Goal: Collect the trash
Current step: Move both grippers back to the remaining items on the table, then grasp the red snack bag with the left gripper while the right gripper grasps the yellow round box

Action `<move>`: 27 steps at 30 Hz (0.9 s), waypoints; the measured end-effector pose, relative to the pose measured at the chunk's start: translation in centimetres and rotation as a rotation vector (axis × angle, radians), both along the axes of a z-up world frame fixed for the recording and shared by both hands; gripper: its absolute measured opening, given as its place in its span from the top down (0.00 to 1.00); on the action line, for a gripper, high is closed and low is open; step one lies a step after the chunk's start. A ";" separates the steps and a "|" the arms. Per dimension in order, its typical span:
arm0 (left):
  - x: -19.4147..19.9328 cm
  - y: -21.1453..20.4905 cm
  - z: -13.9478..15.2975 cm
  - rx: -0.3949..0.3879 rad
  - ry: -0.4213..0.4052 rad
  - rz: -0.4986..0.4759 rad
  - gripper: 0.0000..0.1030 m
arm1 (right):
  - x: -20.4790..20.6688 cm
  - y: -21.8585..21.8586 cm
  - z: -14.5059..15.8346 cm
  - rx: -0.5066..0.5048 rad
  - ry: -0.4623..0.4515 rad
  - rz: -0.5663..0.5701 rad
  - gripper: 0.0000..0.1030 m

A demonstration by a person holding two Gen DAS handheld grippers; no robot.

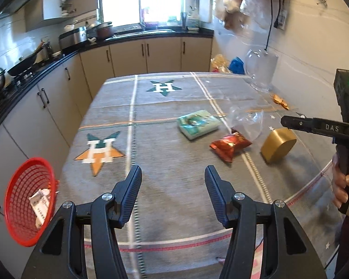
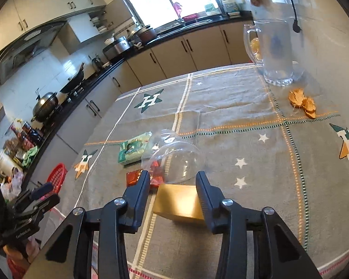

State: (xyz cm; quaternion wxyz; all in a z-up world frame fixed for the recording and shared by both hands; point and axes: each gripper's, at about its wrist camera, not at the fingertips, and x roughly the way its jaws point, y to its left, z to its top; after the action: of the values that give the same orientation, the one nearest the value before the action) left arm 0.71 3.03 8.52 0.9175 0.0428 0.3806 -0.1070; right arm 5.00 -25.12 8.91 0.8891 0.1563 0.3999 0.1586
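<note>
Right gripper [image 2: 172, 186], jaws apart and empty, hovers over a gold box [image 2: 179, 205]; just beyond lies a crumpled clear plastic cup [image 2: 176, 160], likely light, springy, best pinched at its rim

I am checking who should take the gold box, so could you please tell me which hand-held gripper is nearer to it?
Right. The right hand-held gripper hangs just above the gold box, open. The left hand-held gripper is off to the box's left, over bare cloth.
</note>
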 end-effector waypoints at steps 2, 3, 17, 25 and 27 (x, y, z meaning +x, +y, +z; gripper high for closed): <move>0.3 -0.3 -0.1 -0.001 0.006 -0.005 0.46 | -0.8 0.3 0.1 -0.011 0.001 0.019 0.57; 0.4 -0.6 -0.2 -0.001 0.010 -0.008 0.46 | -1.4 0.4 -0.1 -0.013 0.002 0.027 0.57; 4.1 -6.5 -2.0 0.037 0.039 -0.161 0.32 | -1.8 -3.1 0.6 0.058 -0.019 -0.028 0.57; 7.3 -11.1 -5.3 0.222 0.027 -0.276 0.29 | -0.4 -4.5 -0.7 0.158 -0.008 -0.033 0.57; 7.9 -11.6 -5.9 0.238 0.035 -0.298 0.29 | 0.0 -4.8 -1.0 0.174 -0.002 -0.034 0.57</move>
State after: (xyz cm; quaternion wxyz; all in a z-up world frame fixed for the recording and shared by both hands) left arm 8.65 -8.61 2.58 0.8733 0.2051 0.3956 -0.1969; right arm 5.02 -29.89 7.90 0.8752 0.2393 0.3809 0.1778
